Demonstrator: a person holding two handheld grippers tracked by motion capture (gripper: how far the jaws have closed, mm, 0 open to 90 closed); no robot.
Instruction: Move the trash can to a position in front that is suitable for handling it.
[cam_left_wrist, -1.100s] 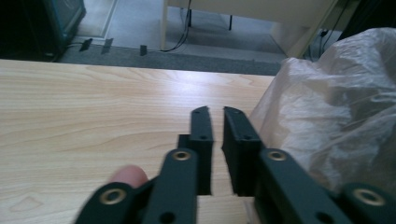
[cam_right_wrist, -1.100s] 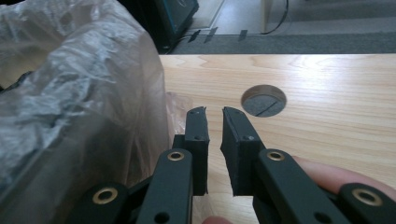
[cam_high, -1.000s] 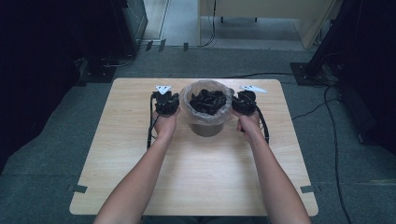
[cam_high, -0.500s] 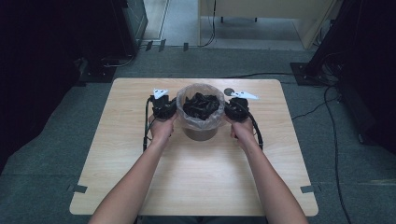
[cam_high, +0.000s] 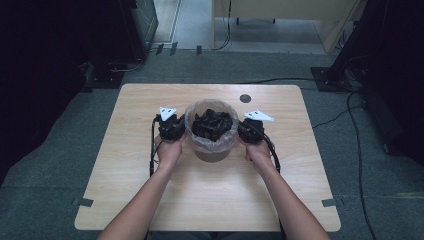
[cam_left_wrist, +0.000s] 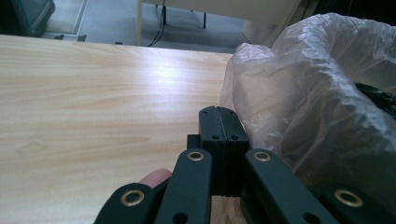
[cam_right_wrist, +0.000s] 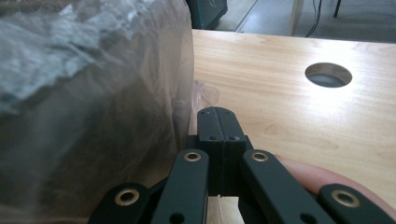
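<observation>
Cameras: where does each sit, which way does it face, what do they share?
High view: above the table's near side, looking forward and down; forearms, both hands, left gripper, right gripper flank the bin.
Left gripper view: on the left gripper, jaws shut, bag at right, a fingertip below.
Right gripper view: on the right gripper, jaws shut, bag at left.
Shared: bag, table.

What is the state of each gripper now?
Left gripper: shut, empty, beside the bag.
Right gripper: shut, empty, beside the bag.

A light wooden desk (cam_high: 210, 200) is set on grey carpet (cam_high: 50, 170); black cables (cam_high: 350, 120) are trailed across it, with dark equipment at both sides.
</observation>
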